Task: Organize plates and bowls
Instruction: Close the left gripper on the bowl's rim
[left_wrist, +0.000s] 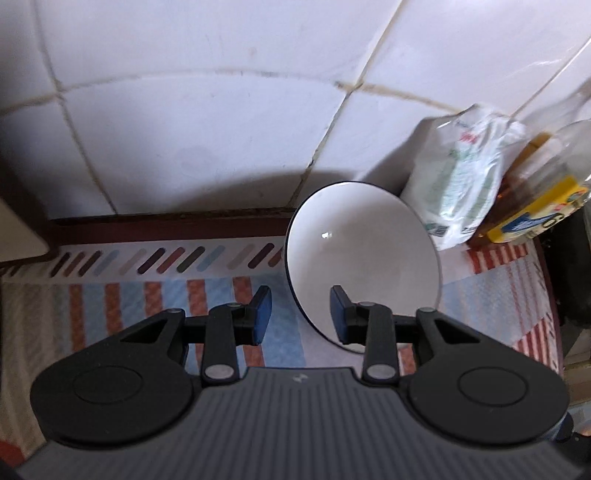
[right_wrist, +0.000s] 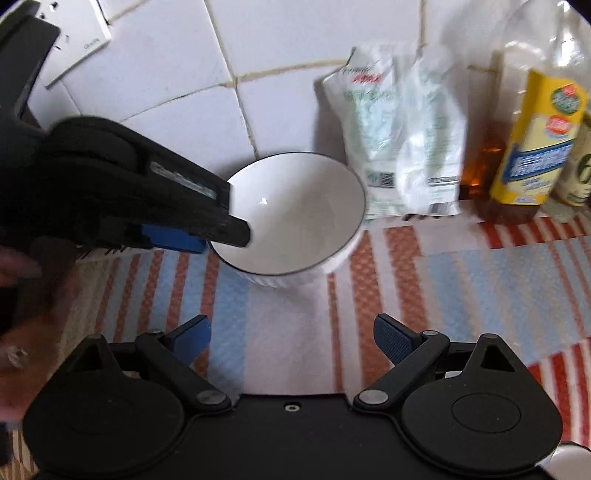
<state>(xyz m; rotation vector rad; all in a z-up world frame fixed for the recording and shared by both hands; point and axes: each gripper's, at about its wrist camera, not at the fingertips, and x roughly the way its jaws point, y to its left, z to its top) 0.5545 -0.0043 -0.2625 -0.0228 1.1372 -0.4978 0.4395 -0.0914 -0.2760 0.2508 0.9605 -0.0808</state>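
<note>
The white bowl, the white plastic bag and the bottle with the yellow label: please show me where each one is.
white bowl (right_wrist: 295, 221): right wrist view, on its inner wall.
white plastic bag (right_wrist: 399, 140): right wrist view, on its printed front.
bottle with the yellow label (right_wrist: 535, 147): right wrist view, on the label.

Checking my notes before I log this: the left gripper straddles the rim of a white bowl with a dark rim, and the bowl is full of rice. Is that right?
Not quite. The white bowl with a dark rim is empty, as the right wrist view shows. The left gripper does straddle its rim, one finger inside and one outside.
</note>
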